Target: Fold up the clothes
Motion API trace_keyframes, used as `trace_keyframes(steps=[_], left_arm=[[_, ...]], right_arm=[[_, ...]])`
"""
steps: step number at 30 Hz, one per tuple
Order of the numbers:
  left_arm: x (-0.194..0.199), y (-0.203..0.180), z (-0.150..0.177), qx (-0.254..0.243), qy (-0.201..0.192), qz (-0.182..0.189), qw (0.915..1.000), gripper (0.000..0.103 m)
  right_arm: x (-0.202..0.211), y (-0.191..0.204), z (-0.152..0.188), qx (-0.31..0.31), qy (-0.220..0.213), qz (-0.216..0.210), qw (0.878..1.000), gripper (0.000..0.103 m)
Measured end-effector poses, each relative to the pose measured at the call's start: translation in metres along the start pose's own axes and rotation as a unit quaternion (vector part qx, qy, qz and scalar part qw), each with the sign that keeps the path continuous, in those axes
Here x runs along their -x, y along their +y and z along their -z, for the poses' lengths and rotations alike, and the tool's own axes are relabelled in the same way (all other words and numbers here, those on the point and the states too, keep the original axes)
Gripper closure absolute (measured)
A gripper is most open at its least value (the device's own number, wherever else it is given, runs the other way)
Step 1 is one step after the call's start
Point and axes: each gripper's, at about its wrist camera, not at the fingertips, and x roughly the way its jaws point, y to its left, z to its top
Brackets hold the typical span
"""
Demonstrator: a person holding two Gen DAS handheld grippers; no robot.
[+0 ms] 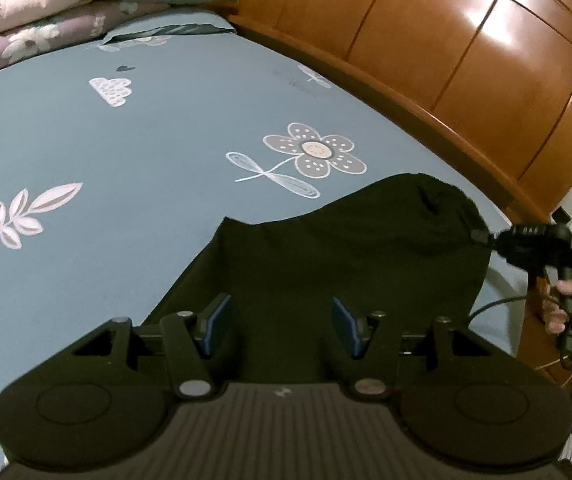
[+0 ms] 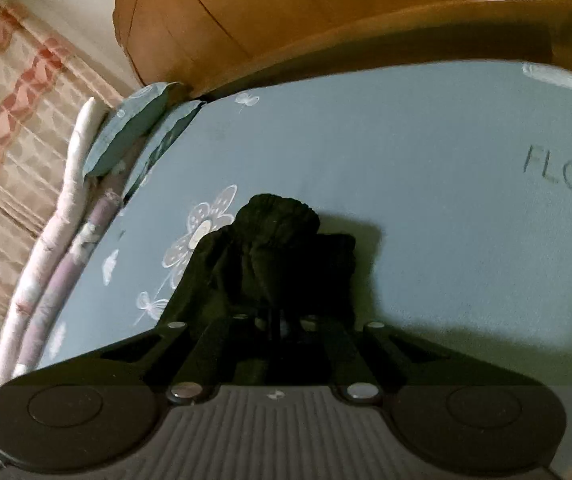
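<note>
- Black garment (image 1: pixel 326 248) spread on blue bed sheet (image 1: pixel 126 152), ready for folding
- Right gripper (image 2: pixel 276 320) clamped on garment's bunched edge, presumably to lift it
- Left gripper (image 1: pixel 282 322) gaping wide above garment's near edge, gripping nothing yet

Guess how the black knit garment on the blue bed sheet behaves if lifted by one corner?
Probably floppy: the black knit garment bunches into folds where the right gripper pinches it. It likely drapes and drags rather than sliding stiffly. The open left gripper could likely steady it.
</note>
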Motion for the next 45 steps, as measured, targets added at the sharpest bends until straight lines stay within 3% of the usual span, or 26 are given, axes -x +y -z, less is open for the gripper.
trace_keyframes(steps=[3, 6, 8, 10, 14, 19, 21, 23, 28, 31, 34, 37, 41, 45], left_arm=[[0.001, 0.004, 0.003, 0.003, 0.003, -0.009, 1.0, 0.048], [0.004, 0.005, 0.005, -0.004, 0.003, -0.008, 1.0, 0.048], [0.004, 0.004, 0.01, -0.014, 0.012, -0.012, 0.9998, 0.048], [0.003, 0.003, 0.017, -0.027, 0.024, -0.02, 0.9992, 0.048], [0.007, 0.003, 0.036, -0.041, 0.041, -0.028, 0.9979, 0.048], [0.021, 0.014, 0.059, -0.029, 0.059, -0.044, 0.9969, 0.047], [0.027, 0.019, 0.071, -0.023, 0.067, -0.055, 0.9959, 0.046], [0.034, 0.024, 0.084, -0.017, 0.076, -0.064, 0.9949, 0.045], [0.05, 0.034, 0.109, 0.002, 0.081, -0.067, 0.9945, 0.045], [0.059, 0.037, 0.116, 0.007, 0.076, -0.069, 0.9947, 0.045], [0.074, 0.041, 0.125, 0.007, 0.066, -0.069, 0.9954, 0.042], [0.087, 0.049, 0.133, 0.008, 0.054, -0.069, 0.9961, 0.039], [0.102, 0.057, 0.14, 0.003, 0.038, -0.067, 0.997, 0.039], [0.116, 0.066, 0.147, -0.001, 0.022, -0.066, 0.9976, 0.036]], right_arm=[[-0.004, -0.003, 0.002, -0.009, 0.01, 0.027, 1.0, 0.087], [0.015, 0.028, 0.002, 0.063, -0.017, 0.033, 0.997, 0.08], [0.028, 0.05, 0.002, 0.113, -0.035, 0.036, 0.992, 0.059], [0.027, 0.077, 0.011, 0.178, -0.024, 0.031, 0.983, 0.048], [0.0, 0.12, 0.049, 0.286, 0.033, 0.018, 0.957, 0.047], [-0.048, 0.121, 0.092, 0.339, 0.076, 0.054, 0.936, 0.044], [-0.047, 0.125, 0.09, 0.334, 0.087, 0.054, 0.937, 0.037], [-0.038, 0.132, 0.089, 0.336, 0.096, 0.066, 0.934, 0.036], [-0.019, 0.148, 0.097, 0.343, 0.072, 0.044, 0.935, 0.03], [-0.031, 0.146, 0.116, 0.368, 0.09, 0.066, 0.923, 0.03], [-0.034, 0.146, 0.133, 0.397, 0.107, 0.095, 0.907, 0.02], [-0.024, 0.159, 0.14, 0.406, 0.112, 0.116, 0.9, 0.02], [-0.021, 0.179, 0.152, 0.388, 0.102, 0.068, 0.913, 0.02], [-0.025, 0.188, 0.179, 0.398, 0.129, 0.062, 0.906, 0.02]])
